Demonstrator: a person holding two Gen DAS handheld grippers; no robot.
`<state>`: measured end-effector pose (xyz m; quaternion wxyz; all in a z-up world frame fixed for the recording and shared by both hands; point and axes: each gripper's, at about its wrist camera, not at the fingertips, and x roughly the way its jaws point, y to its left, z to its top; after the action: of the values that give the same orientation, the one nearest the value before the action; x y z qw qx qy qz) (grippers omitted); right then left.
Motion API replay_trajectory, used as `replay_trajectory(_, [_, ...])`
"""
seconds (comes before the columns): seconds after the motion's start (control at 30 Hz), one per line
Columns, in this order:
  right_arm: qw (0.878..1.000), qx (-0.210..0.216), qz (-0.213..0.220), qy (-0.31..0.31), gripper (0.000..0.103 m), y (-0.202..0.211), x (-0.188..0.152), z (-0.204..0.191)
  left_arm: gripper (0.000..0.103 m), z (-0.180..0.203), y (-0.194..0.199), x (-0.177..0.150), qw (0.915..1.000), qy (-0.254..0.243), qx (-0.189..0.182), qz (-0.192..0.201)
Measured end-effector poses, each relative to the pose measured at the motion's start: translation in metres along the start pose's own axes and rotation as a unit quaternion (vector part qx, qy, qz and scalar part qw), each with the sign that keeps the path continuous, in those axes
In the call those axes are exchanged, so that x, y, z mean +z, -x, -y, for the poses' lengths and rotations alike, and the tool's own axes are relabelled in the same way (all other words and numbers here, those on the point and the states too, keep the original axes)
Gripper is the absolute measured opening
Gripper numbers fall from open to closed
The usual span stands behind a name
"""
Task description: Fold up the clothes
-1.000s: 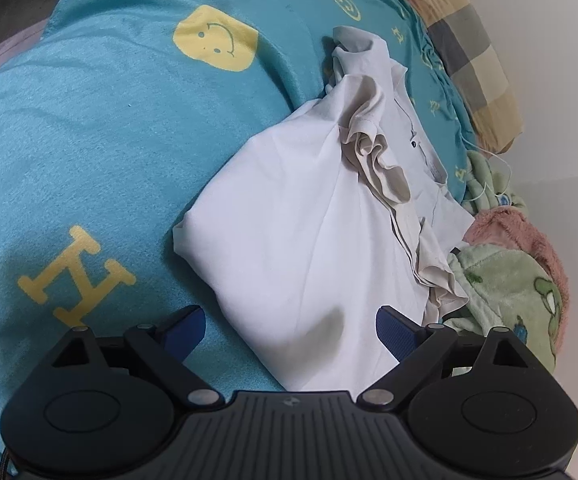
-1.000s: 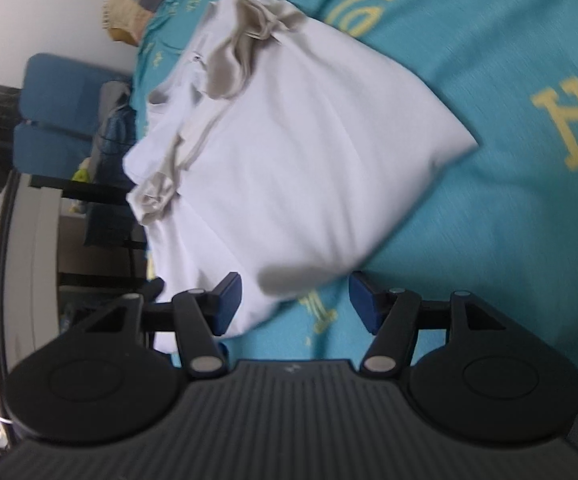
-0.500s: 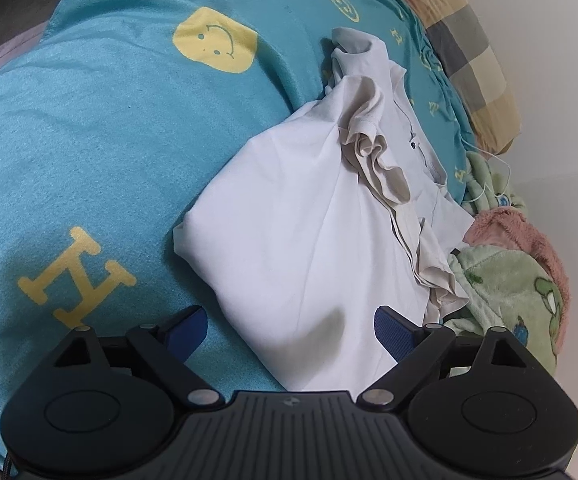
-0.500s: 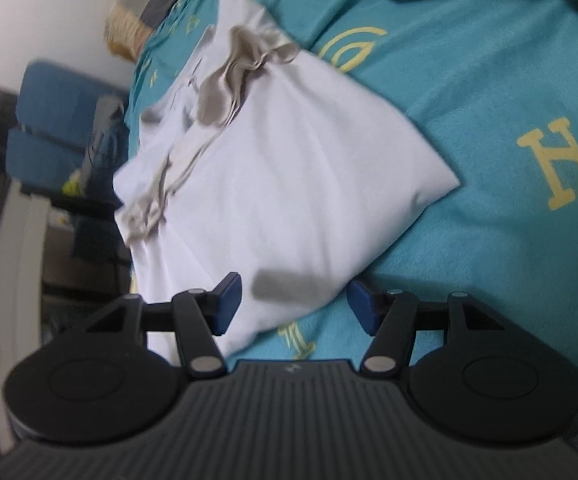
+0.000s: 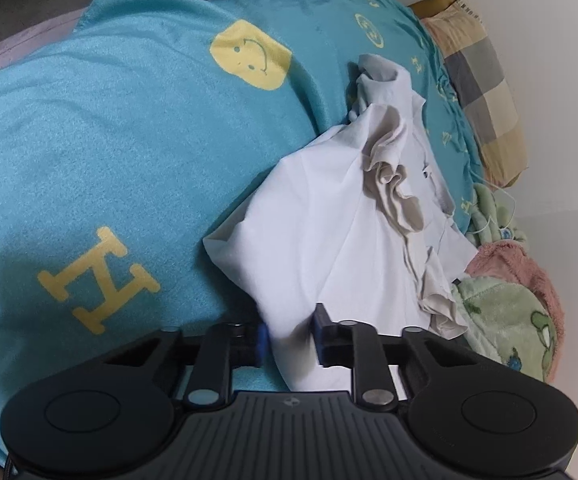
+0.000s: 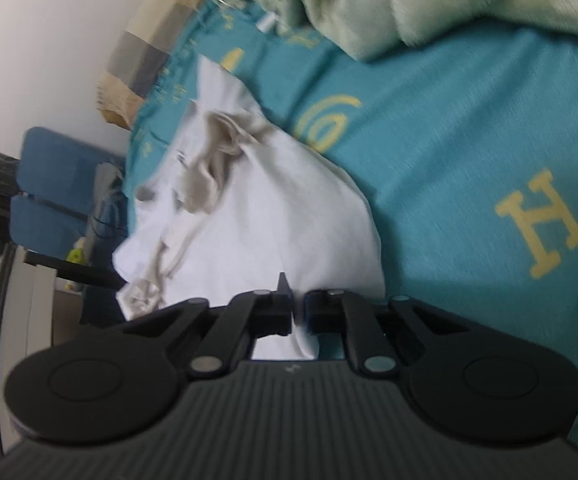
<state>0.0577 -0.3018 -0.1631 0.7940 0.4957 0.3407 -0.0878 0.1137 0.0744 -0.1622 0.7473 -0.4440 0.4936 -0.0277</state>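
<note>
Teal fleece blanket (image 5: 137, 152) with yellow H letters and smiley patch covered bed under my grippers. White cotton shirt with beige trim (image 5: 329, 232) lay crumpled on it, near checked pillow (image 5: 485, 92) by pale wall. Green plush blanket (image 5: 505, 320) sat beside shirt. Left gripper (image 5: 289, 338) jaws were closing, shirt hem bunched between them. Right gripper (image 6: 297, 314) pinched tight on shirt's near edge. Blue chair (image 6: 53, 200) stood beyond bed.

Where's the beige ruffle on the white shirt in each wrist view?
Left wrist: ruffle right of centre, running down the white shirt.
Right wrist: ruffle upper left, on the shirt's far part.
Shared landmark: checked pillow, upper right in the left view, upper left in the right.
</note>
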Motion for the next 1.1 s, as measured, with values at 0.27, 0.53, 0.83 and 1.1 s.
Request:
replay_trajectory(0.27, [0.997,0.051,0.043,0.041,0.006,0.033,0.018,-0.036,0.006,0.035,0.041,-0.002,0.9966,-0.039,-0.057,0.046])
replay_trajectory(0.53, [0.993,0.074,0.065,0.072,0.005,0.099,0.020,-0.061,0.005,0.060,0.102,-0.027,0.9934,-0.050,-0.080,0.065])
replay_trajectory(0.83, [0.994,0.072,0.042,0.071,0.005,0.195,-0.019,-0.038,0.005,0.048,0.197,-0.096,0.9942,-0.074,-0.060,0.049])
replay_trajectory(1.1, [0.993,0.086,0.051,0.070,0.005,0.212,-0.011,-0.052,0.005,0.067,0.214,-0.093,0.9939,-0.069,-0.076,0.042])
